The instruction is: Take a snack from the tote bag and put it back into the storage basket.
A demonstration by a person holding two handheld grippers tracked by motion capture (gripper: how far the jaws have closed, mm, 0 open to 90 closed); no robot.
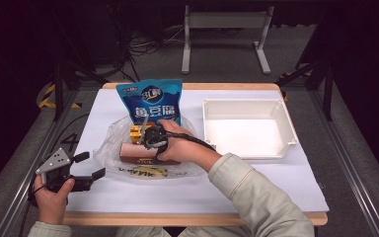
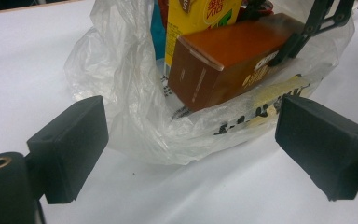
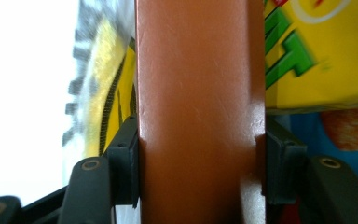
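At the near left corner of the table (image 1: 276, 197) my left gripper (image 1: 86, 165) waits with its jaws apart on nothing, while further in, toward the middle, my right gripper (image 3: 198, 168) clamps the brown box (image 3: 198, 93) inside the plastic bag (image 2: 130, 93), beside the yellow carton (image 3: 326, 56).

The left gripper (image 1: 90, 166) rests low at the near left of the table, held in the left hand (image 1: 53, 197), its jaws spread wide with nothing between them. The right forearm (image 1: 237, 177) reaches in from the lower right, and the right gripper (image 1: 148, 136) points down and away, pads pressed on both sides of the brown box (image 3: 200, 112).
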